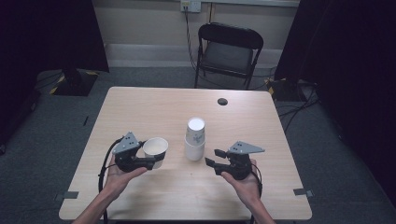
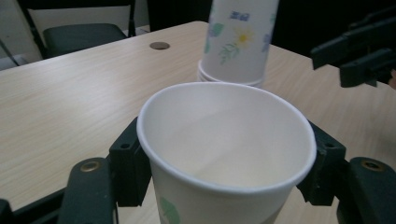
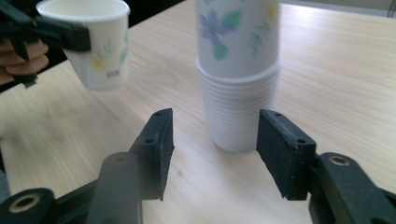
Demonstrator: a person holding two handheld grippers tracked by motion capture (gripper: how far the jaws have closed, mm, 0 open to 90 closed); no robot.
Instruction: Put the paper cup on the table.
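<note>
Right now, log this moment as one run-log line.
left gripper: shut on single paper cup, upright, off the table | right gripper: open, facing stack of inverted paper cups | stack: mid-table

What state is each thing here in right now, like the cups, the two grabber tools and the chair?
Single paper cup: upright, empty, clamped between the left gripper's jaws, apparently lifted off the table.
Stack of cups: upside down, standing on the table, untouched.
Left gripper: shut on the single cup.
Right gripper: open, jaws apart, just short of the stack.
Folding chair: unfolded, empty, behind the table.
</note>
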